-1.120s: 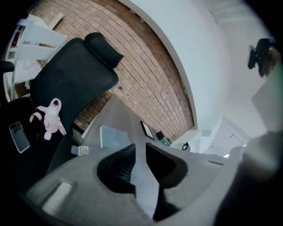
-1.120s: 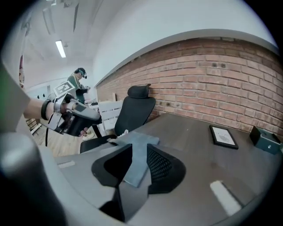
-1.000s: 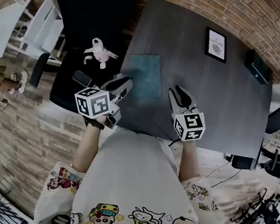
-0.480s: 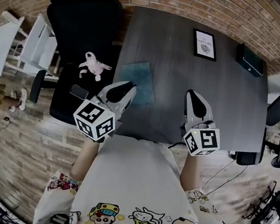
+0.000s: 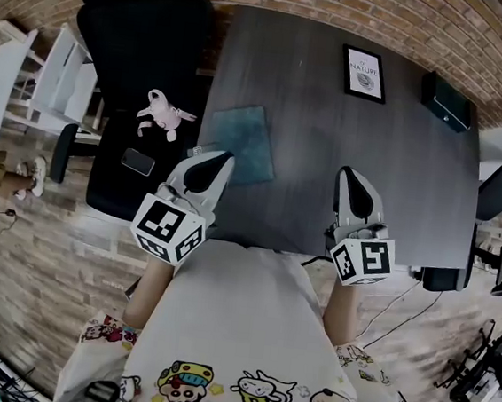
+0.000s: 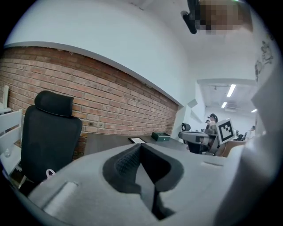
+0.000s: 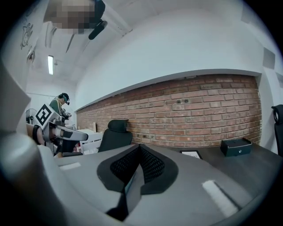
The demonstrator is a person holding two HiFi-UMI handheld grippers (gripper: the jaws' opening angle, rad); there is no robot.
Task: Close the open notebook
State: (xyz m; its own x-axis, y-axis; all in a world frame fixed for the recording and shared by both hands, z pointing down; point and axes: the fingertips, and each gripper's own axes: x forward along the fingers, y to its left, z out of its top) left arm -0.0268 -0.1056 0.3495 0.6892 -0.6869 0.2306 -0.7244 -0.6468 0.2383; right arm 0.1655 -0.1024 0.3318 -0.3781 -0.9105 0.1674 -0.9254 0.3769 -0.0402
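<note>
The notebook [image 5: 239, 143] is teal on a dark charcoal surface [image 5: 324, 185], with a white print in a black frame [image 5: 363, 73] at one o'clock from it and a dark green box [image 5: 446, 101] at two o'clock. At nine o'clock a black chair [image 5: 143, 41] carries a pink plush toy [image 5: 162, 112] and a black phone [image 5: 137, 161]; the wall [image 5: 361, 0] at twelve o'clock is red-brown brick, and the person's shirt [image 5: 238, 328] is white with bright cartoon figures

Framed print [image 5: 364, 73], by the far edge of the table [image 5: 326, 168]: heading "NATURE"; smaller lettering above it illegible.
</note>
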